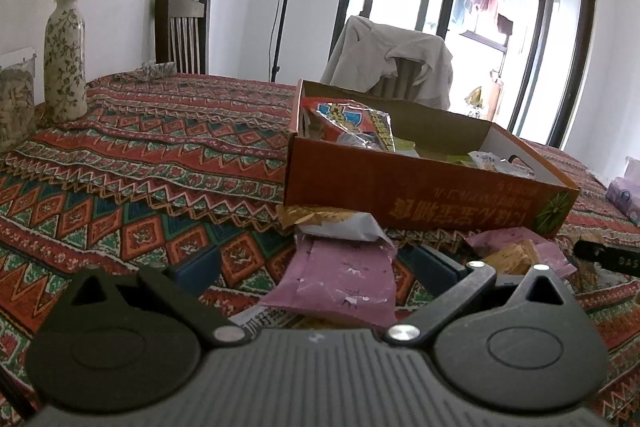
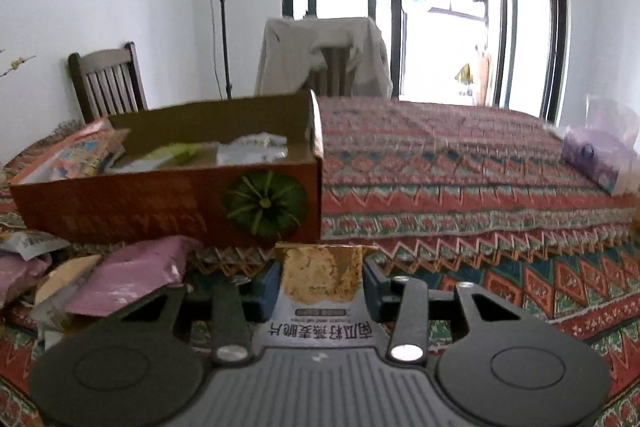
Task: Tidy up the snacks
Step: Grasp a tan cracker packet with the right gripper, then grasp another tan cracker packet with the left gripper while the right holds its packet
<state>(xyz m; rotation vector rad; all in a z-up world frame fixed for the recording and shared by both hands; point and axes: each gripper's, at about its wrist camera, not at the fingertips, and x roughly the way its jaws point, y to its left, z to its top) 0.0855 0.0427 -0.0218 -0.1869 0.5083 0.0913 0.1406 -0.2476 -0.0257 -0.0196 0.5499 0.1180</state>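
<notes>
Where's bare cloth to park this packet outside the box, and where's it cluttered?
Free: tablecloth right of the cardboard box, up to the purple pack; also the stretch between the box and the vase. Crowded: the near side of the box, where pink packets and wrappers pile up. The box's right end holds only a few wrappers.

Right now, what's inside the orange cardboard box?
The orange cardboard box holds a red-and-blue snack bag at one end, a yellow-green packet mid-box and a clear-and-white packet beside it. The near wall hides the box floor and anything beneath them.
</notes>
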